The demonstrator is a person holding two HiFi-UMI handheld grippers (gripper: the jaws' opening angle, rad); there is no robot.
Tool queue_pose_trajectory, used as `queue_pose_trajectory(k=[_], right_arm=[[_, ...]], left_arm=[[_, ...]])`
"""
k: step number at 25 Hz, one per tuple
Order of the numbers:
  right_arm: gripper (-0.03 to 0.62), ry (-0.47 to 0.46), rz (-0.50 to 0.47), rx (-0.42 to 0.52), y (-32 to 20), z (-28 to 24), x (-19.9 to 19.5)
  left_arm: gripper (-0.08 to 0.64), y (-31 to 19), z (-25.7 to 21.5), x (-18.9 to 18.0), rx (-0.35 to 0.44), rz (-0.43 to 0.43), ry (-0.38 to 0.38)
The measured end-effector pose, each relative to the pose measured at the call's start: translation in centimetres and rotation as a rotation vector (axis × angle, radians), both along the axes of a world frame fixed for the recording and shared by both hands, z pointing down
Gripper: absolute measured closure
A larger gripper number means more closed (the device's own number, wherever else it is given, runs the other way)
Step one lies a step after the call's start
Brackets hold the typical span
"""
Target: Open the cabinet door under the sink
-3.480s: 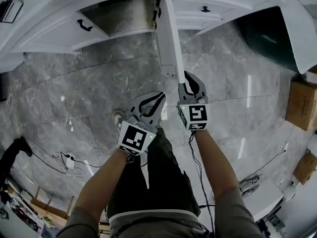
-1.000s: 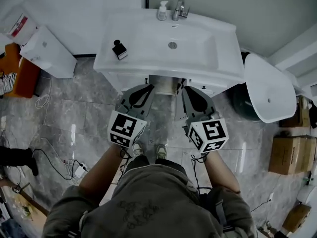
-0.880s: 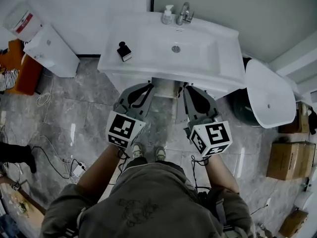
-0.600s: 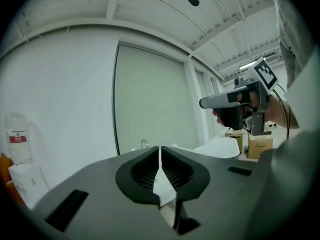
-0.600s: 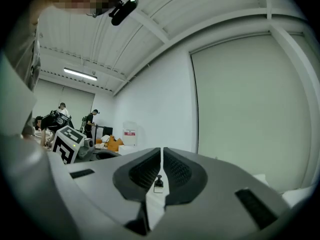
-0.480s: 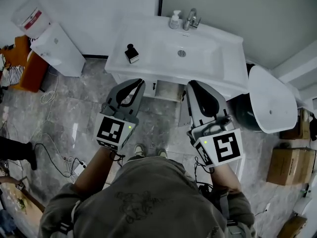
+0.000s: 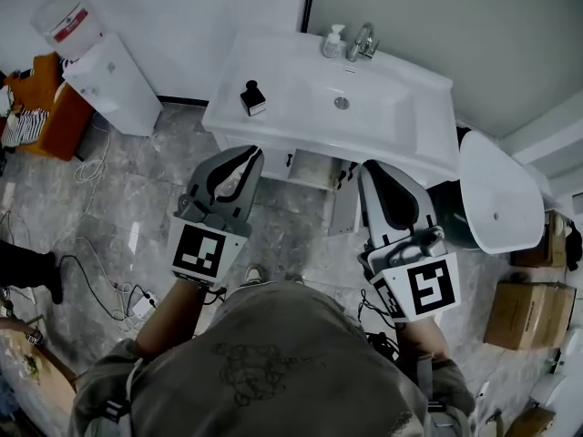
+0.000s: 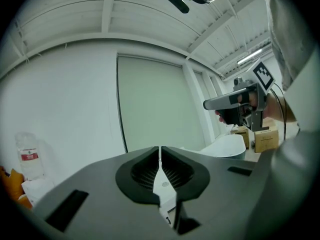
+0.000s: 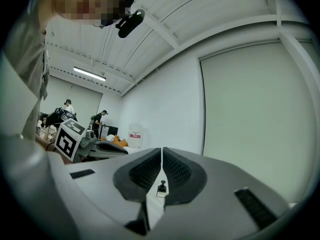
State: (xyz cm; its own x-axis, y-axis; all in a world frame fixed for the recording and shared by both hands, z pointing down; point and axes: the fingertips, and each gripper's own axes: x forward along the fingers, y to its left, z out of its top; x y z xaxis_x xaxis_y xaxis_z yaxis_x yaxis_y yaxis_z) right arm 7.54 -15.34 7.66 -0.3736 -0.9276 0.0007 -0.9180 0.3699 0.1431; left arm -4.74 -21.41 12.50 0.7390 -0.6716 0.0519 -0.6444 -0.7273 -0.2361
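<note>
The white sink (image 7: pixel 392 121) stands against the wall at the top of the head view. Under it the cabinet opening (image 7: pixel 316 167) shows grey, and its white door (image 7: pixel 343 213) stands swung out toward me, seen edge-on. My left gripper (image 7: pixel 248 153) is held above the floor left of the door, its jaws together on nothing. My right gripper (image 7: pixel 372 167) hangs just right of the door, apart from it, also shut and empty. In the left gripper view the left gripper (image 8: pixel 160 149) aims at the wall; in the right gripper view the right gripper (image 9: pixel 162 150) aims at the wall too.
A black bottle (image 7: pixel 253 98), a soap dispenser (image 7: pixel 334 42) and a faucet (image 7: pixel 365 40) sit on the sink. A white floor unit (image 7: pixel 114 85) stands left, a white toilet lid (image 7: pixel 501 189) and a dark bin (image 7: pixel 449 203) right. Cardboard boxes (image 7: pixel 521 313) and cables (image 7: pixel 105 280) lie on the marble floor.
3.5 s ago my right gripper was at the open door's edge, low down. Since then I have risen and backed off; both grippers left the door and spread apart.
</note>
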Motion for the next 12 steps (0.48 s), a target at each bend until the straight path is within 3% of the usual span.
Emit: queue_pose_trajectory(k=[12], right_arm=[[0.558,0.002,0.005,0.01,0.7,0.4,-1.0]], left_arm=[[0.532,1.8,-0.4,-0.4,-0.007,0.025,0.001]])
